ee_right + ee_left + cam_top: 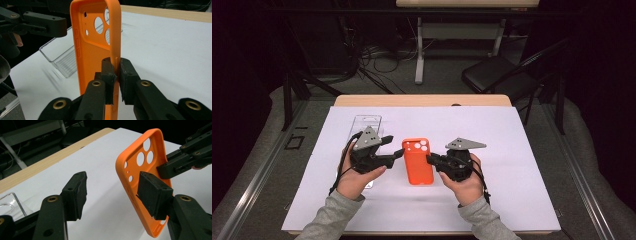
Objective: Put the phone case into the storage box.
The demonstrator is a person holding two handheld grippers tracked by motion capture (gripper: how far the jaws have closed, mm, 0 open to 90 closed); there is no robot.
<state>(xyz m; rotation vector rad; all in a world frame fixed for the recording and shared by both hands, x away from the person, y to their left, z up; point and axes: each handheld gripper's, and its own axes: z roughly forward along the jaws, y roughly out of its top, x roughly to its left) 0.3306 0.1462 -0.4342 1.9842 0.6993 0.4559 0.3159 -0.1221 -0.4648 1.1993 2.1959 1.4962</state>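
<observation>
My right tongs point(116, 71) are clenched on the side rim of the orange phone case point(96, 47), one jaw inside the shell, one outside. In the right gripper view the case stands on edge, camera cutouts at the far end, inner face toward my left. High view: right tongs point(430, 159) touch the case's point(417, 161) right edge, my right hand point(465, 180) behind them

My left tongs point(117, 191) are released, jaws spread wide. In the left gripper view one jaw sits in front of the case's point(147, 152) inner face, touching or just off it, cannot tell which; the other jaw is well apart over bare white sheet. Nothing gripped between them. High view: left tongs point(396, 148) are at the case's left edge, left hand point(354, 177) below

The case is near the middle of the white sheet point(512, 165) covering the surface, between both tongs

Farther out, a clear phone case point(367, 125) lies flat on the sheet beyond my left hand, partly hidden by the grey plate of the left tongs; also seen in the right gripper view point(61, 58) past the orange one

Beyond the sheet the wooden surface edge point(422, 100), then a black chair point(497, 75) on the floor
</observation>
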